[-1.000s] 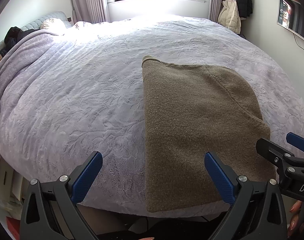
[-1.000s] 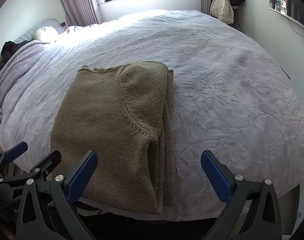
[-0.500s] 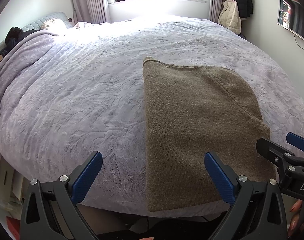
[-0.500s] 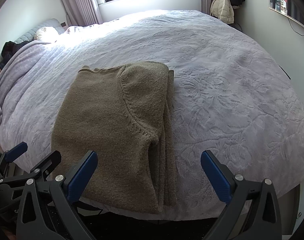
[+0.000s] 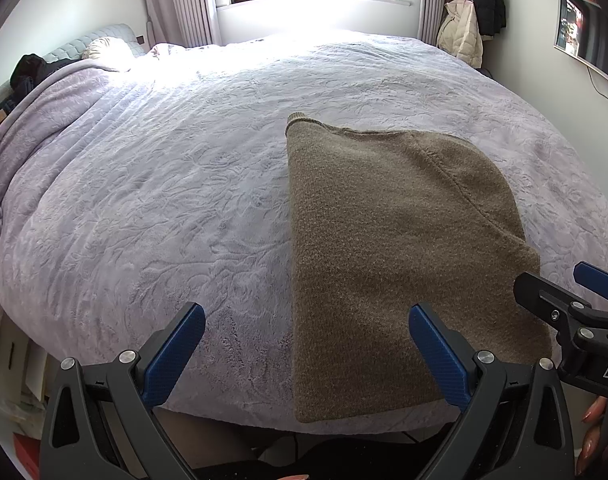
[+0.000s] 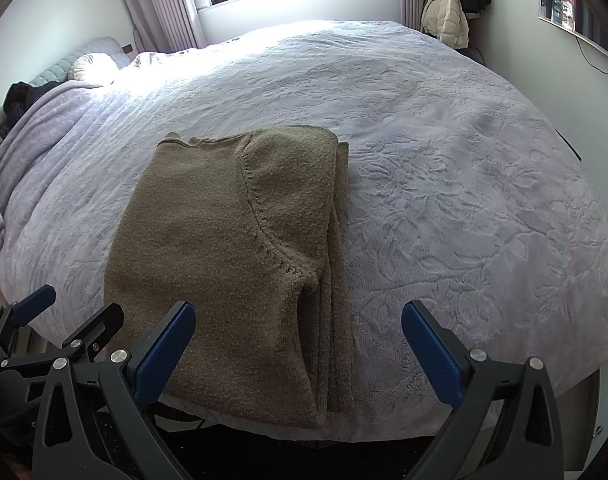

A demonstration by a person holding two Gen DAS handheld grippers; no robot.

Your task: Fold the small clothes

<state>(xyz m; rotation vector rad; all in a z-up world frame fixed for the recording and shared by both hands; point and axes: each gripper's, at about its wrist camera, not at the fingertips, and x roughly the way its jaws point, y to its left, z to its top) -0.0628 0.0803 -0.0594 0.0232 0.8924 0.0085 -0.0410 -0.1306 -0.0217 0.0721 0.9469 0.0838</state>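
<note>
Brown and woolly, the sweater (image 5: pixel 392 248) lies folded on the bed (image 5: pixel 163 184), close to the near edge. Its near end reaches right to that edge. In the right wrist view the sweater (image 6: pixel 223 248) shows stacked layers along its right side, and a curved seam runs across the top. The bed has a soft purple blanket (image 6: pixel 444 168) with a leafy pattern pressed into it.

The left gripper (image 5: pixel 306 356) is spread wide and holds nothing. It hangs in the air by the near edge of the bed. The right gripper (image 6: pixel 297 350) is spread wide too, and is also empty, just in front of the sweater's near end. Neither gripper touches the sweater.
</note>
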